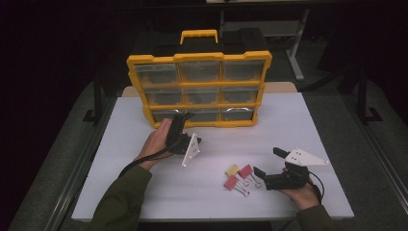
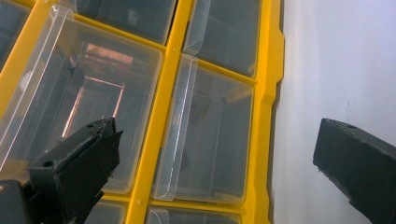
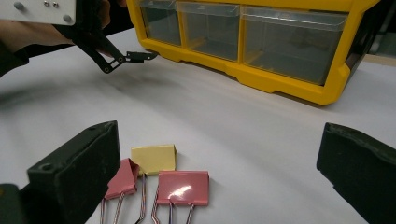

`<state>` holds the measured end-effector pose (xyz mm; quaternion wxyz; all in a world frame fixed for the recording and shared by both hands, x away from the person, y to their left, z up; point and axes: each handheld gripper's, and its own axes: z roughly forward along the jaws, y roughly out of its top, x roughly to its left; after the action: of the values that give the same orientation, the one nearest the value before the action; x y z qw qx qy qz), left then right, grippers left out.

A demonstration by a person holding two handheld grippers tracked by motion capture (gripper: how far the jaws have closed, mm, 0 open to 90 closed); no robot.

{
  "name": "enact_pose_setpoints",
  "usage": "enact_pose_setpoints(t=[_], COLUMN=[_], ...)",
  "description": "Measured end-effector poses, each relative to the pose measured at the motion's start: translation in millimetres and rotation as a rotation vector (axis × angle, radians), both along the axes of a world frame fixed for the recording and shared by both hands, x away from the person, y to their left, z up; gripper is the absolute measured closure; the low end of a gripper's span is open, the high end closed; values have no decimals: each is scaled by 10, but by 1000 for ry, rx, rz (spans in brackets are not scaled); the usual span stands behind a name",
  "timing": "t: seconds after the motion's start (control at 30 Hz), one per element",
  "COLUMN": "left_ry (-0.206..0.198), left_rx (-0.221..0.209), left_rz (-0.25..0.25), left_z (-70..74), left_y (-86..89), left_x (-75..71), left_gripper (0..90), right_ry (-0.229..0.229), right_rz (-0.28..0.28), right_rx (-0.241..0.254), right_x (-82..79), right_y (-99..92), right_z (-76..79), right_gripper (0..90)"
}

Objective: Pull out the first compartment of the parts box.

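White table top [image 1: 298, 125] with a pale wooden edge strip [image 1: 281, 87] showing behind it on the far side. Grey floor [image 1: 380, 144] around the table on both sides. Dark metal frame legs: one upright at far left [image 1: 97, 98], one at far right [image 1: 362, 96]. A second table stands farther back, light grey leg and foot [image 1: 296, 53]. Background beyond that is dark, detail not readable.

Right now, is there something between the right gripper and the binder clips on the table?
Nothing visible. The right gripper is open, and the three binder clips lie on bare white table just ahead of its jaws.
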<state>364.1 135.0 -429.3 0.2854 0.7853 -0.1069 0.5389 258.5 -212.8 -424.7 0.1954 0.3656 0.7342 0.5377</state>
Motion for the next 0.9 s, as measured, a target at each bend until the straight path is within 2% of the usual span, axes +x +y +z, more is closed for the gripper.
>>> enact_pose_setpoints(t=[0.13, 0.63, 0.9], left_ry=[-14, -102, -138], left_rx=[2, 95, 120], left_rz=[-2, 6, 5], left_z=[-7, -24, -36], left_y=[-5, -19, -26], left_x=[-1, -22, -28], left_gripper=[0, 0, 0], right_ry=[0, 0, 0], right_rz=[0, 0, -1], right_rx=[-1, -3, -2], right_x=[0, -2, -2], right_y=[0, 2, 2], right_z=[0, 1, 2], right_gripper=[0, 0, 0])
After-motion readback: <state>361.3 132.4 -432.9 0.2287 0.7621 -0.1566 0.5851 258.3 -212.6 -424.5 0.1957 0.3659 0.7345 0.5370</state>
